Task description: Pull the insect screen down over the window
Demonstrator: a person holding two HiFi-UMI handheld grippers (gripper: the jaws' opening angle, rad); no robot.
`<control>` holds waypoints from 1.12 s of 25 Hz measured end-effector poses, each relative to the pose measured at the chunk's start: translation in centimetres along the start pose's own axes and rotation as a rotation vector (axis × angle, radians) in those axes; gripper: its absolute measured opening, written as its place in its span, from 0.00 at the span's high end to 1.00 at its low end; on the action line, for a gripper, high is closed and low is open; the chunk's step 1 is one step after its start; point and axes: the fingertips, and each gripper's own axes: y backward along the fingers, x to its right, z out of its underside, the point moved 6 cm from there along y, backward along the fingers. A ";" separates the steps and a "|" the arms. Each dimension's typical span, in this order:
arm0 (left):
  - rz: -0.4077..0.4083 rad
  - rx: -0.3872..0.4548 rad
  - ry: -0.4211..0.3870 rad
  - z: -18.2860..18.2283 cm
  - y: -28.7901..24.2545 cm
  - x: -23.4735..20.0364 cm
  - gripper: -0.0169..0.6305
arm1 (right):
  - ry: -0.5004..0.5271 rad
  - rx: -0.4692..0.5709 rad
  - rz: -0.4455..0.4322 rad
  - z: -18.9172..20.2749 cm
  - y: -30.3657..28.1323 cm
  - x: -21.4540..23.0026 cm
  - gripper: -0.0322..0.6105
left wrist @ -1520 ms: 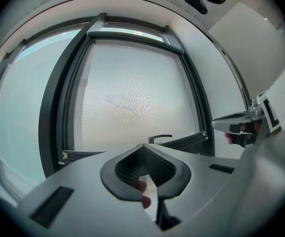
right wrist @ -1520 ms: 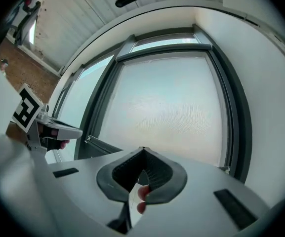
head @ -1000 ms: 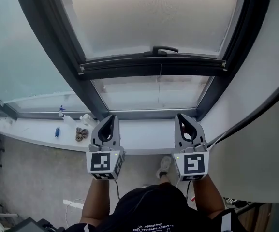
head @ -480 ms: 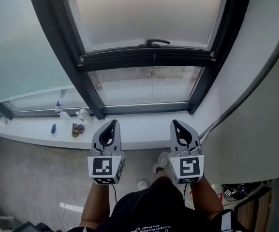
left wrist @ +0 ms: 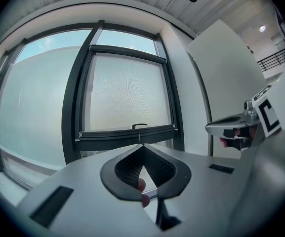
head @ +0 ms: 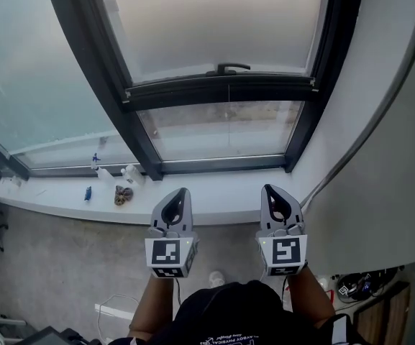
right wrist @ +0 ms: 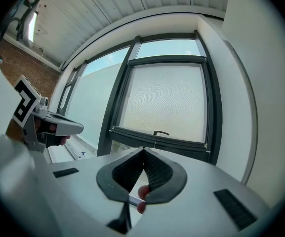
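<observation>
The pale mesh insect screen (head: 214, 27) hangs inside the dark window frame. Its dark bottom bar (head: 221, 90) carries a small handle (head: 229, 68) and stands a little above the lower frame rail, leaving a strip of bare glass (head: 221, 131). My left gripper (head: 182, 191) and right gripper (head: 270, 188) are side by side over the white sill, short of the window and below the bar. Both are shut with nothing between the jaws. In the left gripper view the jaws (left wrist: 141, 146) point toward the handle (left wrist: 140, 126); in the right gripper view the jaws (right wrist: 143, 149) do likewise toward the handle (right wrist: 161, 133).
A white windowsill (head: 221, 192) runs under the window, with small bottles (head: 124, 173) and a brown object (head: 123, 195) at its left. A fixed glass pane (head: 42, 70) lies left of the frame, and a white wall (head: 380, 149) closes in on the right.
Both grippers have drawn back from the window toward the person, sitting lower in the head view. The screen bar stays at the same height in the frame.
</observation>
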 end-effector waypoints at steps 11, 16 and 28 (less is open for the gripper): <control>-0.040 0.026 0.012 -2.2 -0.2 4.2 0.97 | 0.062 0.037 -0.059 -0.4 2.1 2.8 0.95; -0.038 0.007 -0.016 -2.2 0.0 4.7 0.97 | 0.060 0.056 -0.068 -0.9 2.5 2.8 0.95; -0.044 -0.025 -0.024 -1.4 0.9 4.8 0.97 | 0.061 0.055 -0.067 -0.8 3.0 2.4 0.95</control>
